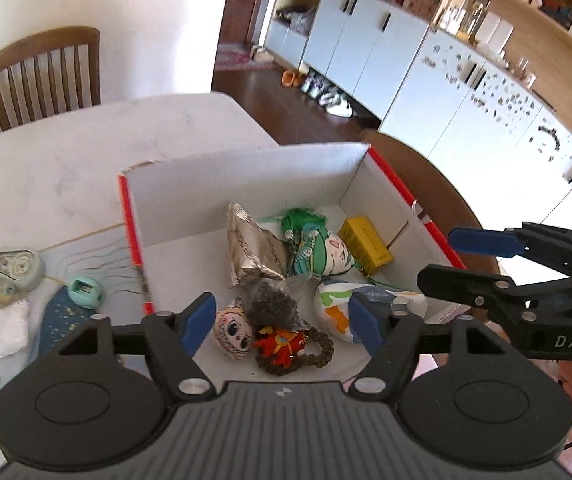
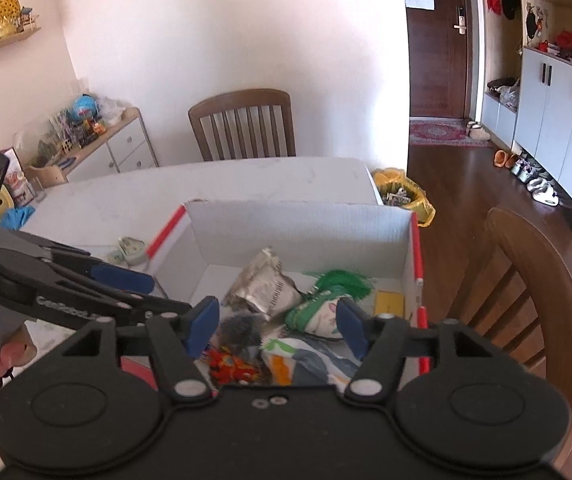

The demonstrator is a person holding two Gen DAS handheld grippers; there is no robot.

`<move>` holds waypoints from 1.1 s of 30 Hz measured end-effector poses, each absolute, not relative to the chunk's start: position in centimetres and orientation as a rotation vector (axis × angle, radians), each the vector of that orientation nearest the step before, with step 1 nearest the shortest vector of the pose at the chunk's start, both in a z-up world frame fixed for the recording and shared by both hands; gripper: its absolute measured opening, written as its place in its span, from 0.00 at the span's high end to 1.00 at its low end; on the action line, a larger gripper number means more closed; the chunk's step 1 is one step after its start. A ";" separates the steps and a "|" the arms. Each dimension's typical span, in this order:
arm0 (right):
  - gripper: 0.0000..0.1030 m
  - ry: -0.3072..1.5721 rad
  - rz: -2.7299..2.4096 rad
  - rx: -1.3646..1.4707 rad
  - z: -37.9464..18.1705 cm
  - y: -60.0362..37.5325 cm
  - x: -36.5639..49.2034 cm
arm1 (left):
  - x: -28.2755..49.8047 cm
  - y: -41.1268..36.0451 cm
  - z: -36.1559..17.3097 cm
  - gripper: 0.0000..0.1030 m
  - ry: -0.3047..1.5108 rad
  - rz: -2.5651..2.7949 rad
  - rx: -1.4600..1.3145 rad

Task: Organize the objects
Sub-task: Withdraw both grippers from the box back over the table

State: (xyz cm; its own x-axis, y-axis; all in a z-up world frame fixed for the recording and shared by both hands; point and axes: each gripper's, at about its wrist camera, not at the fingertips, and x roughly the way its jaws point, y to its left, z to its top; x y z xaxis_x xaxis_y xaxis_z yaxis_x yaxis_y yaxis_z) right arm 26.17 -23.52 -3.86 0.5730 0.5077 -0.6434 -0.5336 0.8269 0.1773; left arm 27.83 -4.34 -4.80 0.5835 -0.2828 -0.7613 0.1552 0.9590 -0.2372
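Table (image 1: 66, 168) (pale, white) bears box (image 1: 246, 172); both hand-held grippers (image 1: 282, 322) (image 2: 282, 326) gape empty.

White box (image 1: 246, 176) with red edges, ahead of black tongs (image 1: 282, 320) with blue pads (image 1: 198, 320). Inside: yellow carton (image 1: 365, 246), silver packet (image 1: 254, 248), green-haired doll (image 1: 317, 244), red toy (image 1: 282, 346). White table (image 1: 86, 152).

Both wrist cameras look steeply down, close above the same open box (image 1: 246, 176).
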 end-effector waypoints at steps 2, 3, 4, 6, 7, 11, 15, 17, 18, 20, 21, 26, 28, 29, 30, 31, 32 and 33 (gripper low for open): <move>0.30 0.734 0.605 -0.034 -3.5 -22.8 25.7 | 27.1 -3.4 -4.3 0.24 0.896 -0.255 -0.153; 0.28 0.730 0.603 -0.030 -3.4 -22.4 25.5 | 26.9 -3.1 -4.1 0.23 0.888 -0.253 -0.152; 0.27 0.728 0.605 -0.026 -3.2 -22.0 25.2 | 26.5 -2.6 -3.9 0.21 0.880 -0.249 -0.151; 0.24 0.725 0.599 -0.027 -3.0 -21.1 24.8 | 25.9 -1.5 -3.7 0.19 0.873 -0.243 -0.152; 0.21 0.721 0.598 -0.028 -2.9 -20.6 24.5 | 25.6 -0.8 -3.6 0.18 0.871 -0.240 -0.152; 0.12 0.714 0.614 -0.023 -2.8 -18.5 23.5 | 24.8 1.9 -3.4 0.16 0.874 -0.220 -0.163; 0.05 0.711 0.624 -0.031 -2.8 -15.9 22.7 | 24.2 4.8 -3.7 0.08 0.870 -0.198 -0.161; 0.05 0.713 0.630 -0.035 -2.9 -14.4 22.4 | 23.8 6.4 -3.8 0.01 0.859 -0.186 -0.156; 0.05 0.715 0.632 -0.038 -3.0 -13.7 22.2 | 23.7 7.2 -3.8 0.01 0.854 -0.181 -0.156; 0.05 0.718 0.637 -0.041 -3.3 -12.3 21.8 | 23.4 8.9 -4.0 0.00 0.847 -0.176 -0.166; 0.05 0.721 0.641 -0.040 -3.4 -11.5 21.6 | 23.3 9.7 -4.1 0.00 0.845 -0.173 -0.173; 0.05 0.737 0.658 -0.048 -4.0 -7.9 21.0 | 23.1 13.8 -4.8 0.00 0.818 -0.123 -0.190; 0.05 0.746 0.666 -0.058 -4.3 -6.5 21.0 | 23.5 15.3 -5.2 0.00 0.820 -0.105 -0.191; 0.05 0.751 0.670 -0.063 -4.5 -5.7 20.9 | 23.7 16.0 -5.4 0.00 0.822 -0.099 -0.192; 0.05 0.756 0.675 -0.065 -4.7 -5.1 20.9 | 24.0 16.7 -5.6 0.00 0.825 -0.100 -0.191; 0.05 0.760 0.680 -0.068 -4.8 -4.4 20.8 | 24.3 17.2 -5.9 0.00 0.831 -0.099 -0.189; 0.05 0.765 0.684 -0.072 -5.0 -3.7 20.8 | 24.6 17.8 -6.2 0.00 0.837 -0.094 -0.185; 0.05 0.770 0.687 -0.078 -5.1 -3.0 20.8 | 24.9 18.2 -6.4 0.00 0.841 -0.093 -0.181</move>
State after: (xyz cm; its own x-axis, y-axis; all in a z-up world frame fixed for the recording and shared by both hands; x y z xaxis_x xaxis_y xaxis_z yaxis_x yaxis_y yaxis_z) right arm 20.80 -3.00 -5.11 0.5134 0.5432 -0.6643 -0.5979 0.7818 0.1772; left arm 24.89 18.24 -6.42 0.6639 -0.1533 -0.7320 0.0107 0.9806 -0.1957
